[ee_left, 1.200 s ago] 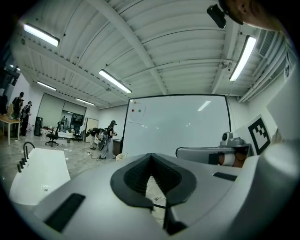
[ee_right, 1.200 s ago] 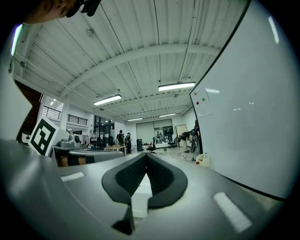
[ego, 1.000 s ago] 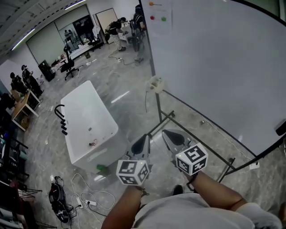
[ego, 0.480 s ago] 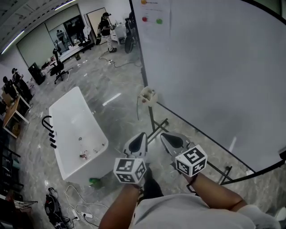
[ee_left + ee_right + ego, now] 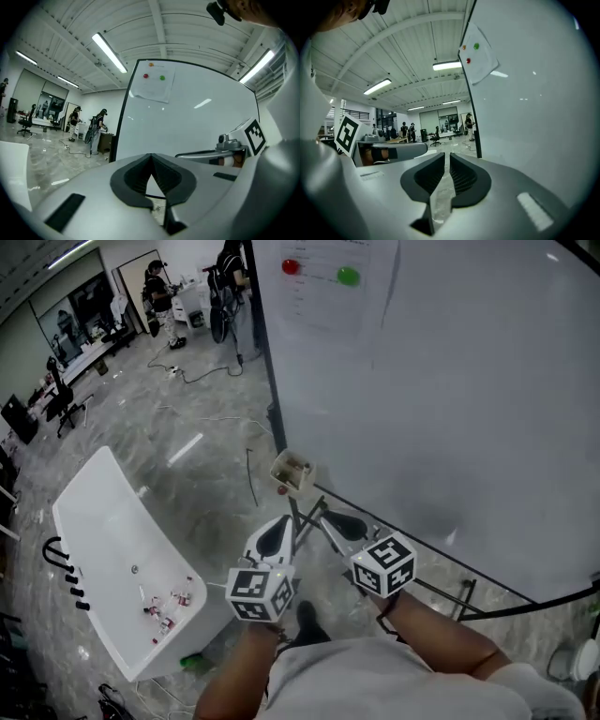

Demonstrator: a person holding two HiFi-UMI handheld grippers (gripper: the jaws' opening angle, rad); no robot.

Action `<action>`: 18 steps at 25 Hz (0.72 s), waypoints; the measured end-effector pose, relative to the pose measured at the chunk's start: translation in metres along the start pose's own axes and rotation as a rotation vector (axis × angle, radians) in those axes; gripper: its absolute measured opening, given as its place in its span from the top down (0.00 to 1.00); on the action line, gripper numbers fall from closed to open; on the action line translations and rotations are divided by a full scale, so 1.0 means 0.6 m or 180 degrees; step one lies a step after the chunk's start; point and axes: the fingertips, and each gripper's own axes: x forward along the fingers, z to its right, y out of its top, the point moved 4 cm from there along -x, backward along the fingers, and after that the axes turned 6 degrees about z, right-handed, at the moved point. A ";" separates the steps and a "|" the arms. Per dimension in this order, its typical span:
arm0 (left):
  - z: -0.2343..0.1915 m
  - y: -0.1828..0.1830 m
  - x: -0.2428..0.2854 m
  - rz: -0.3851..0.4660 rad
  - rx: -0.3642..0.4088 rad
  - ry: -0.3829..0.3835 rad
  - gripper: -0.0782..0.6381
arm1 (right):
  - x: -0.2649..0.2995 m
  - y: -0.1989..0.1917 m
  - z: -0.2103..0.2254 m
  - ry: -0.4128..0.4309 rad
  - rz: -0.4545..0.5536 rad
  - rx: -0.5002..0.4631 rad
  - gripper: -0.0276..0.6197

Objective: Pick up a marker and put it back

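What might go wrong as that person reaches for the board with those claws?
The right gripper is empty, its jaws only just opening; it may nudge the small beige holder box by the large whiteboard instead of grasping anything. The long white bathtub close on the left could catch a sidestep.

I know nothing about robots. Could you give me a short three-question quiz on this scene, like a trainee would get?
1. Which colours are the two magnets holding the paper on the whiteboard? A red and green; B blue and yellow; C black and white.
2. True or false: the left tongs grip a marker.
3. Fill in: the large white fixture on the floor to the person's left is a ____.
Key: 1 A. 2 False: they are shut on nothing. 3 bathtub.
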 end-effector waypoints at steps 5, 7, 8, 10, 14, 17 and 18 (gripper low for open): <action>-0.111 -0.008 0.066 -0.0203 -0.0090 -0.0160 0.89 | 0.119 -0.028 0.053 -0.0284 -0.0281 0.0243 0.89; -0.141 -0.018 0.101 -0.0273 -0.0145 -0.0234 0.89 | 0.163 -0.047 0.089 -0.0385 -0.0392 0.0372 0.86; -0.155 -0.024 0.121 -0.0304 -0.0170 -0.0262 0.89 | 0.186 -0.057 0.109 -0.0430 -0.0438 0.0436 0.85; -0.179 -0.039 0.155 -0.0362 -0.0207 -0.0303 0.89 | 0.224 -0.080 0.149 -0.0520 -0.0525 0.0552 0.82; -0.210 -0.087 0.195 -0.0512 -0.0278 -0.0372 0.89 | 0.268 -0.132 0.210 -0.0719 -0.0682 0.0737 0.79; -0.234 -0.112 0.212 -0.0622 -0.0343 -0.0390 0.89 | 0.296 -0.158 0.237 -0.0794 -0.0712 0.0868 0.78; -0.241 -0.118 0.217 -0.0649 -0.0361 -0.0393 0.89 | 0.305 -0.162 0.242 -0.0804 -0.0702 0.0890 0.78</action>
